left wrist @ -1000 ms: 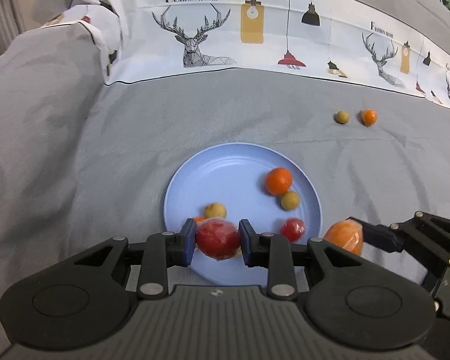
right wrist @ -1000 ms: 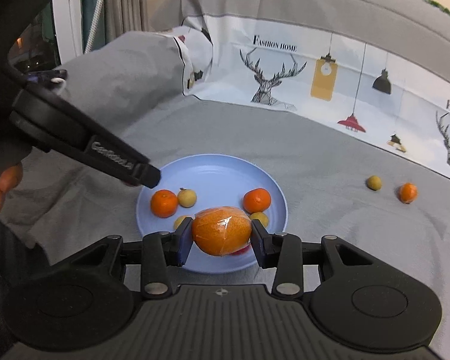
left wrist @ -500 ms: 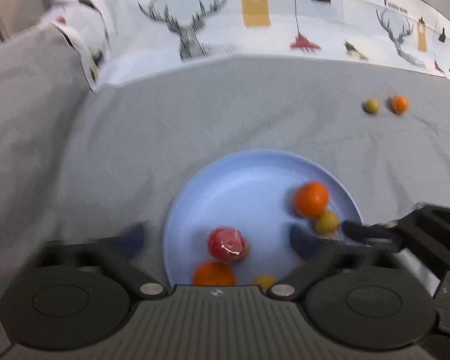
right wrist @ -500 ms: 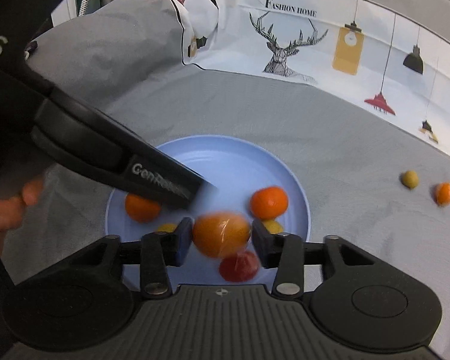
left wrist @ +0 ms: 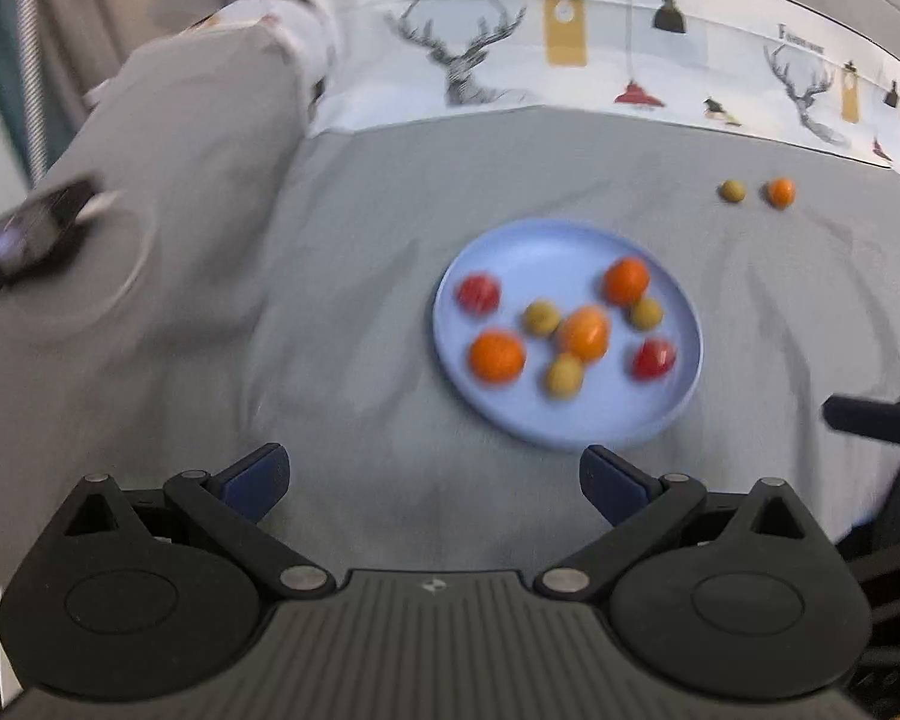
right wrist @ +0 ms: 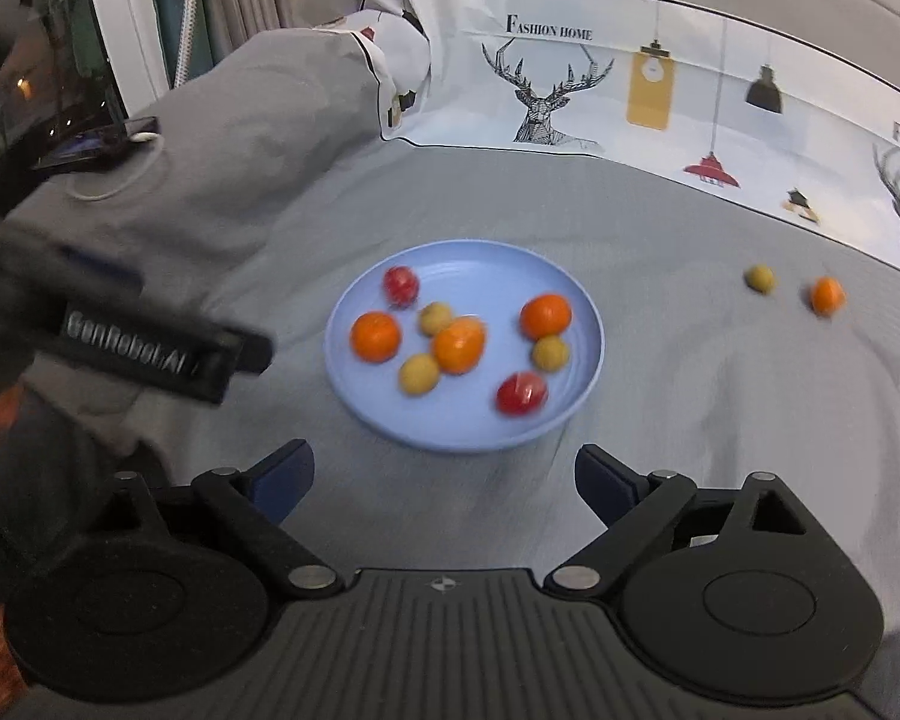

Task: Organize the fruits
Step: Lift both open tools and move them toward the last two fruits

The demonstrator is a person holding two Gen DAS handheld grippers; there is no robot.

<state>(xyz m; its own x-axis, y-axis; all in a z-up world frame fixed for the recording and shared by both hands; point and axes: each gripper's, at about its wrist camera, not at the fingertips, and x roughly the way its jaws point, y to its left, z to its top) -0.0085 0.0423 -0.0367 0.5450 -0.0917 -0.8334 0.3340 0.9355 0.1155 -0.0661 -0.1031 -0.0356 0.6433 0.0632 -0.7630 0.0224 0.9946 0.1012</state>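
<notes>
A light blue plate (left wrist: 570, 426) (right wrist: 450, 432) lies on the grey cloth and holds several small fruits: red ones, orange ones and yellow-green ones. The wrapped red fruit (left wrist: 477, 293) (right wrist: 401, 286) and the wrapped orange fruit (left wrist: 583, 333) (right wrist: 458, 345) lie on the plate. My left gripper (left wrist: 433, 480) is open and empty, above the cloth just short of the plate. My right gripper (right wrist: 444, 480) is open and empty, also short of the plate. A yellow-green fruit (left wrist: 732, 191) (right wrist: 759, 279) and an orange fruit (left wrist: 780, 192) (right wrist: 827, 296) lie apart on the cloth, far right.
A printed cloth with deer and lamps (right wrist: 630, 90) rises behind. A dark phone-like object (right wrist: 99, 141) lies on a grey cushion at the left. The left gripper's body (right wrist: 150, 354) crosses the right wrist view at the left.
Both grippers have opened and let go: the red fruit and the wrapped orange fruit now lie on the plate. Both grippers have pulled back and up from the plate.
</notes>
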